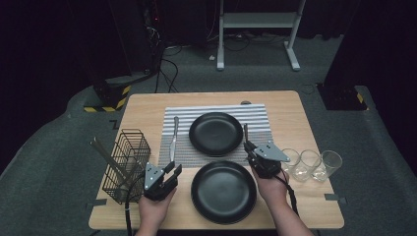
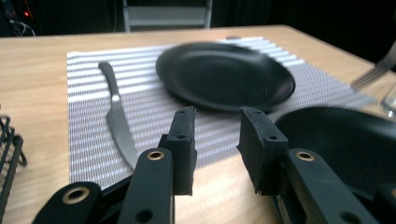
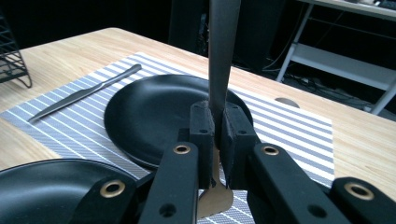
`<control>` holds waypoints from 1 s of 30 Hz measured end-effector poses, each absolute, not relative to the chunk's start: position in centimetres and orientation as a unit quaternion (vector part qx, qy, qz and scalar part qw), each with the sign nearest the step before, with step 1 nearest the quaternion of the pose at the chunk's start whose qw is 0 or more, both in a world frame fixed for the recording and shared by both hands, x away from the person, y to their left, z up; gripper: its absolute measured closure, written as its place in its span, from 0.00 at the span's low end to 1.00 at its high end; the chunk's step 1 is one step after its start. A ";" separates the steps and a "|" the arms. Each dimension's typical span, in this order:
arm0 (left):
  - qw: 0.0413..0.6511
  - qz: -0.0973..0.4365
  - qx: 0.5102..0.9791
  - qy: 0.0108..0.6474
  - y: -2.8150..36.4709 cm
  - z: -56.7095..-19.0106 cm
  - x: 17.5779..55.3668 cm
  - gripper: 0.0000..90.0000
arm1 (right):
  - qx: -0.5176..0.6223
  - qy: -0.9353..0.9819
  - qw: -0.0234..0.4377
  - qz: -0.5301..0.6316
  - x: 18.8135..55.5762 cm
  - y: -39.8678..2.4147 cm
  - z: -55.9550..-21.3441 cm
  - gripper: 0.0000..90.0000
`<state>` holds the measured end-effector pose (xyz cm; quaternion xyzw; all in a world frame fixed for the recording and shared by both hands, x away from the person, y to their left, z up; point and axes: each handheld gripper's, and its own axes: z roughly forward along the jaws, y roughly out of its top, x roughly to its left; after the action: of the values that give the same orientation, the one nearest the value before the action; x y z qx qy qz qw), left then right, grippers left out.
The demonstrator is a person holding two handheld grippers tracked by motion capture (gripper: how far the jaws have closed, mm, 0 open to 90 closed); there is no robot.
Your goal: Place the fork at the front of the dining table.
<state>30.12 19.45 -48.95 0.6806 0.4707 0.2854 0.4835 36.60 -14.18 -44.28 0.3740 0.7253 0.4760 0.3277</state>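
From above, we see a place setting in progress on the counter (image 1: 147,105): the knife (image 1: 173,136) lies left of the far plate (image 1: 216,133) on the striped mat (image 1: 255,115), and our right gripper (image 1: 248,147) carries a fork (image 1: 245,132) to that plate's right edge, likely to mirror it. Along the left gripper (image 2: 217,123), the jaws stand apart, gripping nothing, just beside the knife's blade. Along the right gripper (image 3: 215,126), the jaws are clenched on the fork's neck, handle pointing away over the far plate.

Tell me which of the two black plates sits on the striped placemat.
The far black plate sits on the striped placemat, beside the knife. The near black plate rests mainly on bare table, closest to the person.
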 end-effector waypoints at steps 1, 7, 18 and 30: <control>0.475 0.280 0.687 0.473 19.6 -49.5 30.1 0.72 | 0.378 0.725 0.328 0.473 36.8 -14.3 -44.4 0.93; 0.451 0.262 0.702 0.484 19.7 -51.1 30.2 0.69 | 0.393 0.722 0.329 0.465 37.6 -14.7 -44.9 0.93; 0.406 0.244 0.724 0.501 20.0 -52.9 30.0 0.65 | 0.416 0.727 0.323 0.440 39.0 -14.8 -46.3 0.93; 0.402 0.234 0.732 0.498 19.9 -53.1 30.2 0.64 | 0.440 0.731 0.305 0.424 39.9 -15.1 -47.7 0.93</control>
<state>30.17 19.90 -53.06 0.7315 0.4982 0.2341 0.4022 39.94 -15.14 -47.66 0.4402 0.7307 0.4236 0.3047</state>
